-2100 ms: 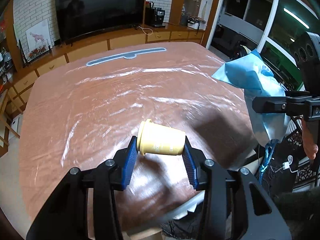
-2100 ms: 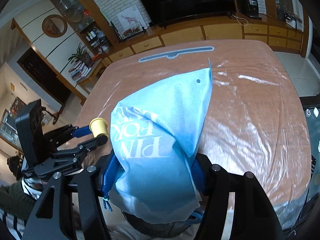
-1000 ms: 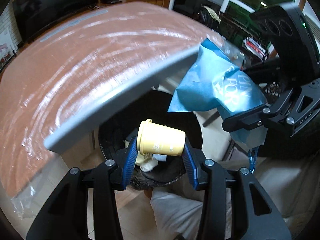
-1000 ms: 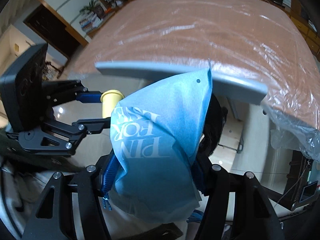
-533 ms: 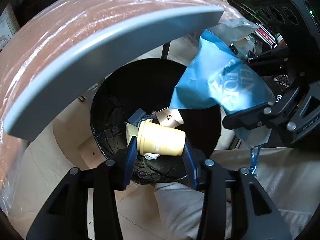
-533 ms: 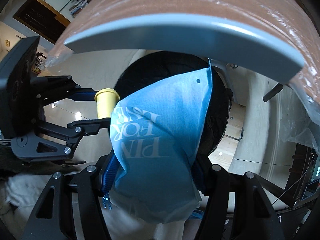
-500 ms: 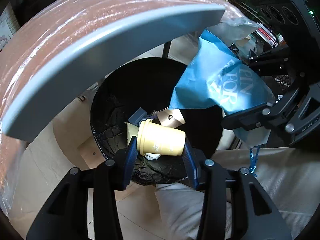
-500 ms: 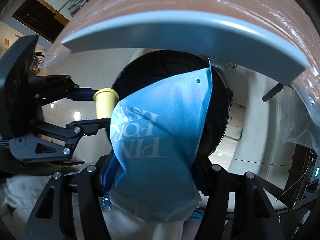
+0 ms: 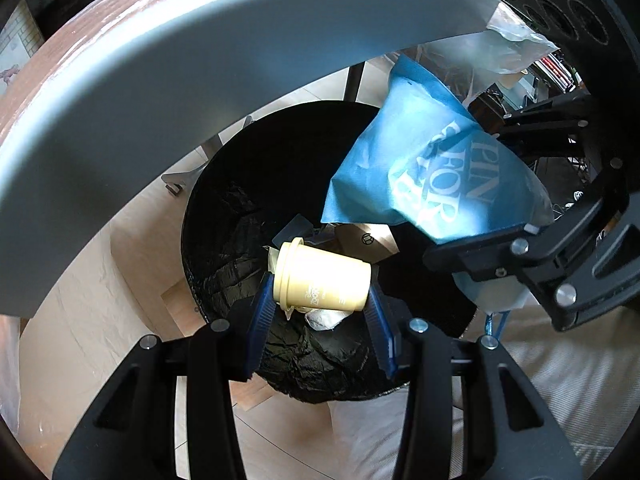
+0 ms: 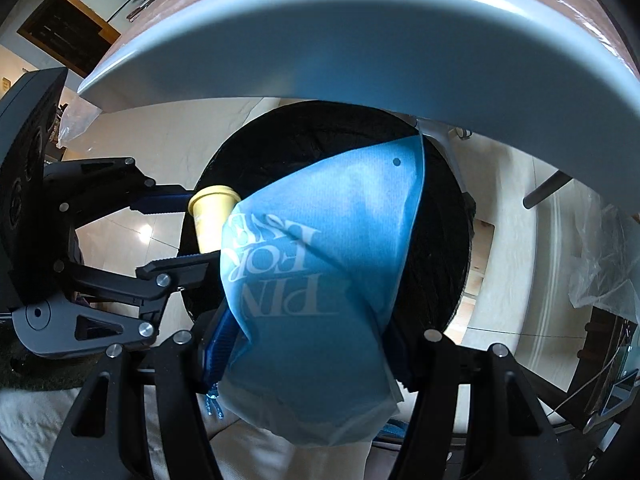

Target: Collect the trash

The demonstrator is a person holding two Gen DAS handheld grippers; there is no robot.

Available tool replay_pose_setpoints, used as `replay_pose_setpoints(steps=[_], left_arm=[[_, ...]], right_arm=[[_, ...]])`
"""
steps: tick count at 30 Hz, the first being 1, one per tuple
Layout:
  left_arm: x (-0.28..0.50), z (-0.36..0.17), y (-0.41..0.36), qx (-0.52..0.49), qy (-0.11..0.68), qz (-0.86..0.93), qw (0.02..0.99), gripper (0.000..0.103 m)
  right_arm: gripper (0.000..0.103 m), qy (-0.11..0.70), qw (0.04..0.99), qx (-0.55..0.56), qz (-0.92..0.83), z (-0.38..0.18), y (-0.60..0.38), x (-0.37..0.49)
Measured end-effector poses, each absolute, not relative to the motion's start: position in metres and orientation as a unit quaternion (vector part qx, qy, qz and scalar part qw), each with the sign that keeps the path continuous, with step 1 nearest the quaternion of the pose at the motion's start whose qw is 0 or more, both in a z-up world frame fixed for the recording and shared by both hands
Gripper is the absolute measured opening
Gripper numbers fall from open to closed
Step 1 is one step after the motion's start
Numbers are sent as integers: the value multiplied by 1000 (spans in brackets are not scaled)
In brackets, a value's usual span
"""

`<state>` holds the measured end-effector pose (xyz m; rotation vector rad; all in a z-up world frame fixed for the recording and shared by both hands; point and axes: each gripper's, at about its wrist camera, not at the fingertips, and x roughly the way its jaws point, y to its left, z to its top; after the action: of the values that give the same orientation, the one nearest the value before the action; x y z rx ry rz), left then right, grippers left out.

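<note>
A yellow paper cup (image 9: 324,280) lies sideways between the blue pads of my left gripper (image 9: 318,304), which is shut on it. It hangs over the open black-lined trash bin (image 9: 224,216), where paper scraps lie. My right gripper (image 10: 308,344) has a crumpled blue bag (image 10: 320,280) with white lettering between its pads; its jaws are opening slightly and the bag still sits in them. The bag (image 9: 424,176) hangs over the bin's right half (image 10: 440,240). The cup (image 10: 212,220) and left gripper (image 10: 180,232) appear at the left of the right wrist view.
The grey rim of the plastic-covered table (image 9: 200,40) arches just above the bin. A dark table leg (image 9: 354,80) stands behind it. Pale floor surrounds the bin, and a person's light trousers (image 9: 520,400) are close below.
Both grippers have sunk from above the table edge toward the bin, which now looms larger. The cup and the bag stay in their grips.
</note>
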<state>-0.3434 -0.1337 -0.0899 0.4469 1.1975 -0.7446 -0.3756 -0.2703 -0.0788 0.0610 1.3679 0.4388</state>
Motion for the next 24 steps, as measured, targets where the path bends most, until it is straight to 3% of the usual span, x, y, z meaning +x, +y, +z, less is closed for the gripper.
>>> replay_pose_setpoints(steps=[2, 3, 5, 13, 18, 19, 21, 24], left_arm=[[-343, -85, -135, 195, 544, -345, 739, 48], [-342, -84, -135, 186, 544, -351, 739, 67], [-342, -83, -135, 185, 541, -345, 745, 79], [-356, -56, -120, 170, 533, -350, 751, 79], [-359, 14, -96, 133, 483, -361, 787, 79], [-357, 32, -91, 116, 468, -365, 796, 81], [-348, 66, -79, 85, 425, -363, 825, 99], [-318, 104, -63, 48, 361, -316, 876, 101]], right_arm=[[66, 621, 758, 20, 198, -78, -270, -373], [82, 615, 762, 20, 201, -76, -271, -373], [97, 608, 765, 28, 208, -75, -272, -374], [98, 629, 744, 42, 222, -63, -289, -385], [98, 563, 801, 20, 203, 11, -313, -403], [98, 533, 823, 20, 193, 36, -322, -403], [99, 493, 852, 26, 175, 63, -334, -398], [99, 424, 891, 69, 147, 94, -364, -370]])
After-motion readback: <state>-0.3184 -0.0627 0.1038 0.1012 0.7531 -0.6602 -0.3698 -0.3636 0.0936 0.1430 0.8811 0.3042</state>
